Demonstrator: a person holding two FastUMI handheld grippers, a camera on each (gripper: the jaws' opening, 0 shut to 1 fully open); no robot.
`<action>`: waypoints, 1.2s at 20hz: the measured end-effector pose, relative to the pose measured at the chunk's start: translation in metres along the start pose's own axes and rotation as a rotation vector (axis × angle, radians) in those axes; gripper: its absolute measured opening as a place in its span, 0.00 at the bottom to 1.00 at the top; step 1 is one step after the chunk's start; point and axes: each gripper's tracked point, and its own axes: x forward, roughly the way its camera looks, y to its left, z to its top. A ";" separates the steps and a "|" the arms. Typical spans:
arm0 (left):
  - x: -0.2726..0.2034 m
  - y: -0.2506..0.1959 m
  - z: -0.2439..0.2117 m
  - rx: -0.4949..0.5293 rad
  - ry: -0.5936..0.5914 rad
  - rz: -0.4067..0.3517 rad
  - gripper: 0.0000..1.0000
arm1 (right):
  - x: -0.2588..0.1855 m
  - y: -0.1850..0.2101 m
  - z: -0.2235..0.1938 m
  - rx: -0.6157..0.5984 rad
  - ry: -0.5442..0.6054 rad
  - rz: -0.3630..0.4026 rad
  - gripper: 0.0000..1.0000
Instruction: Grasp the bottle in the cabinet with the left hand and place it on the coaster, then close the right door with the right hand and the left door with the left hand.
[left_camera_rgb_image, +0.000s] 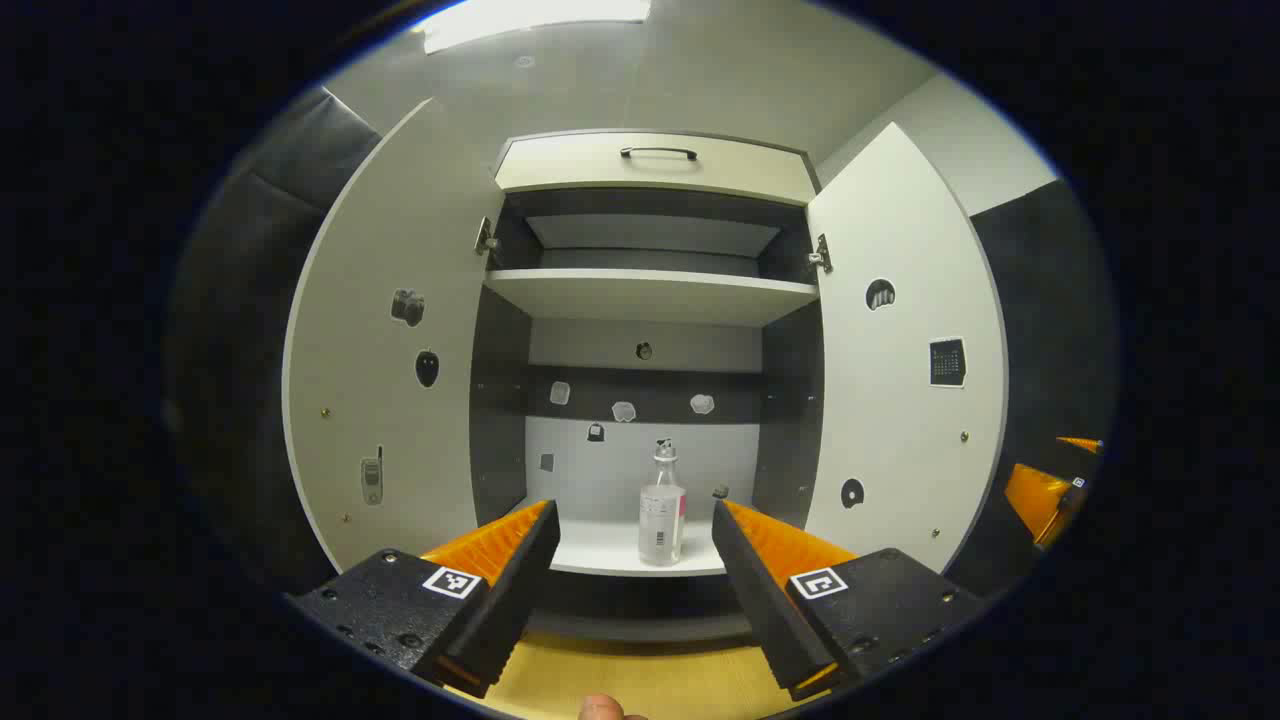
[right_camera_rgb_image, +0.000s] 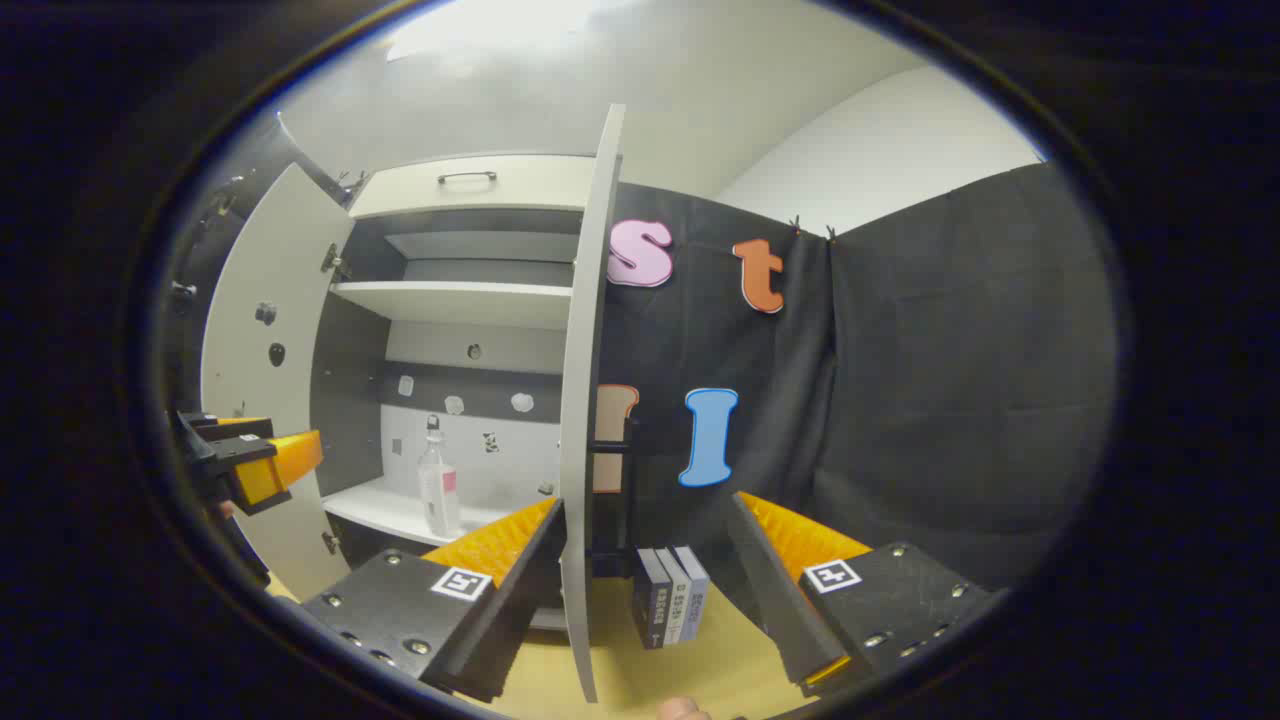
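While both doors stand open, the bottle (left_camera_rgb_image: 662, 507) is seen upright on the cabinet's (left_camera_rgb_image: 650, 295) bottom shelf; the left gripper (left_camera_rgb_image: 635, 540) and right gripper (right_camera_rgb_image: 645, 525) are held open, empty.

Three small books (right_camera_rgb_image: 668, 596) stand upright together on the yellow tabletop (right_camera_rgb_image: 720, 650), small stickers (left_camera_rgb_image: 625, 410) dot the back wall above the lower shelf, and a drawer with a dark handle (left_camera_rgb_image: 657, 152) sits on top.
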 end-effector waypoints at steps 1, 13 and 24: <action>0.002 0.001 0.000 0.001 0.003 0.001 0.96 | 0.001 -0.001 0.000 0.002 -0.001 -0.001 0.98; 0.027 0.003 -0.002 0.019 0.006 0.008 0.96 | 0.018 -0.003 -0.003 -0.003 -0.006 -0.007 0.98; 0.111 -0.006 -0.029 0.065 0.074 -0.028 0.96 | 0.023 -0.012 0.000 -0.004 -0.008 -0.023 1.00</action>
